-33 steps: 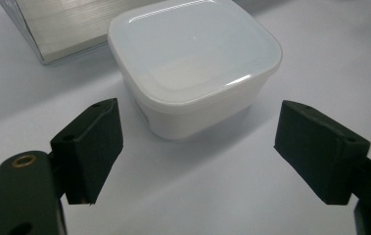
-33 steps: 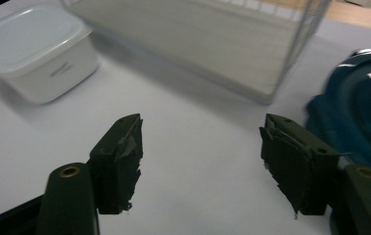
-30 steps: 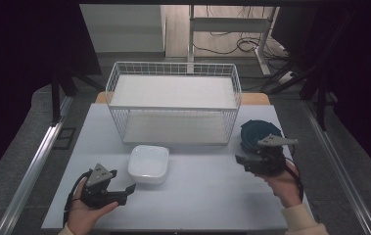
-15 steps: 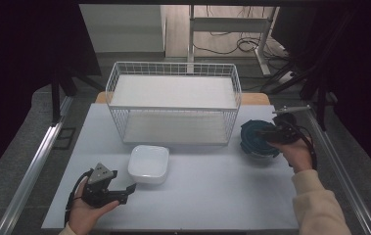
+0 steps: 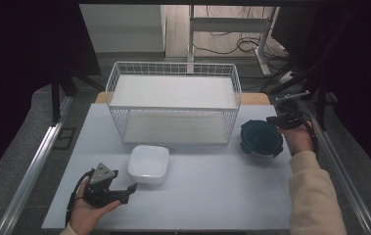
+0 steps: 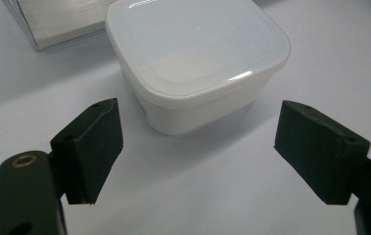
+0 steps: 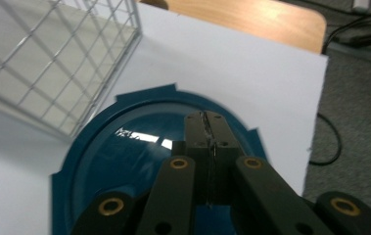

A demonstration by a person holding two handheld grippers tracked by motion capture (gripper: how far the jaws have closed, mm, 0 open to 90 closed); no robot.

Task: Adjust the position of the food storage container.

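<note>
Table (image 5: pixel 212 196): white top; the wooden edge of a board shows at its far side behind the rack.
Rack (image 5: pixel 173 105): white wire, two shelves, standing at the far middle of the table.
White tub (image 5: pixel 148 164): square with rounded corners, lid on; it sits in front of the rack, slightly left of centre.
Blue lid (image 5: pixel 261 138): round, dark blue, with small tabs on its rim; it lies just beside the rack's right end, near the right edge of the table.
Left gripper (image 5: pixel 127 192): held low at the near left corner, pointing toward the white tub (image 6: pixel 197 63); jaws spread wide with nothing between them. In the left gripper view the tub stands just beyond the tips, apart from both.
Right gripper (image 5: pixel 273 119): at the far right rim of the blue lid. In the right gripper view (image 7: pixel 207 120) the jaws are pressed together over the blue lid (image 7: pixel 134 147); whether they pinch its rim cannot be told.
</note>
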